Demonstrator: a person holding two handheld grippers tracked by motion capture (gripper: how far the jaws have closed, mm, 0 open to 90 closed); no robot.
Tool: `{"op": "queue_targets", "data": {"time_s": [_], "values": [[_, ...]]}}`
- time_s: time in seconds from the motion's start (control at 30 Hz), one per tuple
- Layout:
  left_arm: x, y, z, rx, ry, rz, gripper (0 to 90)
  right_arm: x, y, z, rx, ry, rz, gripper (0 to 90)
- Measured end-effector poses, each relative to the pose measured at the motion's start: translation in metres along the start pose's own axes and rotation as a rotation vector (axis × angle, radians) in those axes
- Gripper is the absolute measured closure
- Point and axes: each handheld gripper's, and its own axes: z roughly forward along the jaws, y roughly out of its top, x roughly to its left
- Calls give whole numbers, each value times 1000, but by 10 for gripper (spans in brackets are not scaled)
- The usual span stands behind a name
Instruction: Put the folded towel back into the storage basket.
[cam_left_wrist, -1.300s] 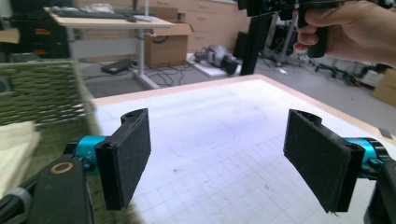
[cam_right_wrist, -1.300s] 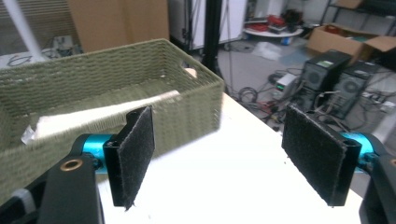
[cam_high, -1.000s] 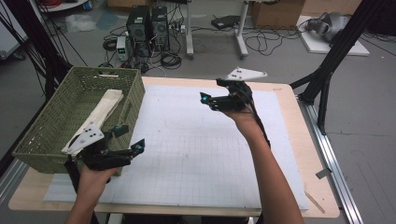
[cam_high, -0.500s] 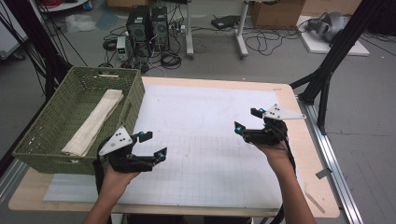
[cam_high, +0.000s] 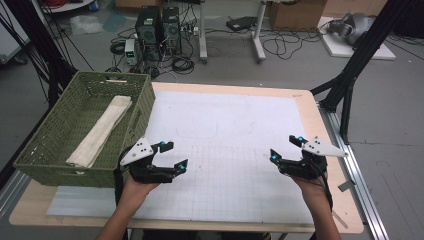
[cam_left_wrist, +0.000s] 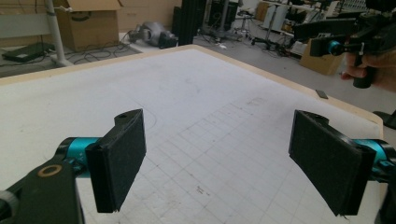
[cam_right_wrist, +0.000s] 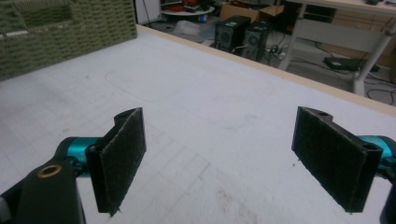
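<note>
both my tongs stand wide apart, holding nothing; left tongs (cam_high: 167, 155) sit nearer the folded cloth (cam_high: 101, 131), lying lengthwise in the green basket (cam_high: 145, 102); right tongs (cam_high: 286, 149) well apart.

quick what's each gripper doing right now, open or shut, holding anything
Left gripper: open, jaws wide apart, holding nothing, over the white mat.
Right gripper: open, jaws wide apart, holding nothing.

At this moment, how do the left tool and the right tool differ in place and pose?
The left tool sits close beside the green basket; the right tool sits near the table's opposite edge. The left tool points toward the table's middle and right; the right tool points toward the left. Both are open, empty and above the white mat.
</note>
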Motion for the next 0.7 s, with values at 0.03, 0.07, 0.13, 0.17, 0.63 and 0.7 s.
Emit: {"op": "queue_targets", "data": {"time_s": [0.03, 0.07, 0.13, 0.17, 0.63, 0.7], "values": [[0, -1, 0, 2, -1, 6, 193, 1, -4, -3, 4, -9, -5, 163], [0, -2, 1, -3, 1, 12, 193, 2, -6, -4, 7, -16, -9, 163], [-1, -3, 1, -4, 4, 20, 193, 3, -14, -9, 3, -29, -8, 163], [-1, -4, 1, -5, 9, 23, 194, 4, -18, -11, 3, -29, -5, 163], [3, -13, -4, 11, 86, 30, 181, 8, -45, -10, 53, -42, -11, 163], [4, -13, -4, 10, 87, 30, 181, 9, -47, -10, 64, -44, -18, 163]]}}
